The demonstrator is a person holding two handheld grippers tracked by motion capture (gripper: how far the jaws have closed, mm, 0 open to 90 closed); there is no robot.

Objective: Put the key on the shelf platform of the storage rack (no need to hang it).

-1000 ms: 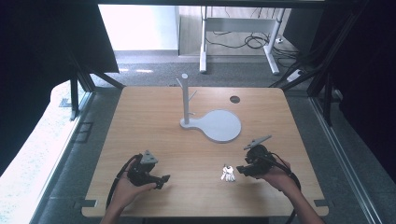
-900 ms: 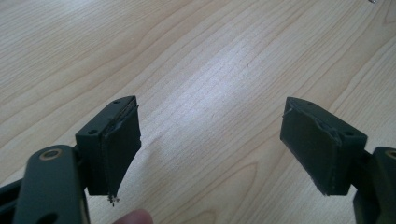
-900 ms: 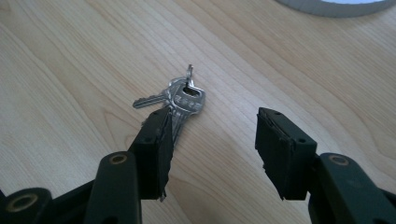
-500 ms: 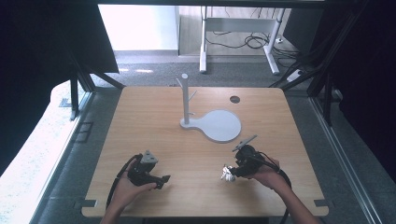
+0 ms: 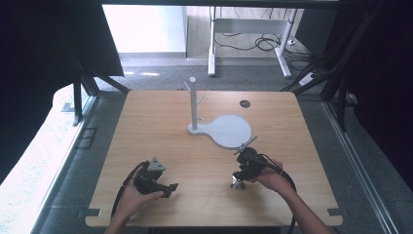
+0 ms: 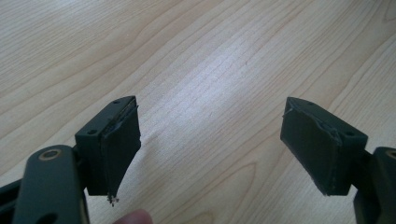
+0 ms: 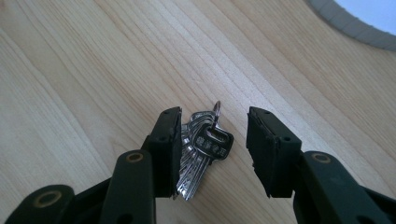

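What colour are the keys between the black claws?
Shiny silver, the keys on a metal ring; the right gripper view shows them best.

Right gripper (image 5: 242, 176) over keys (image 5: 238, 183) near the wooden table's (image 5: 146, 126) front edge, left gripper (image 5: 168, 187) well apart.

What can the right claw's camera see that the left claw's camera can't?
Right gripper view: a bunch of keys lying between the right claw's open jaws, close against one jaw, and the grey edge of the stand's base in the top corner. Left gripper view: the left claw, jaws wide apart with bare wood between them, and a fingertip at the bottom edge. Both: the wooden table and two black jaws.
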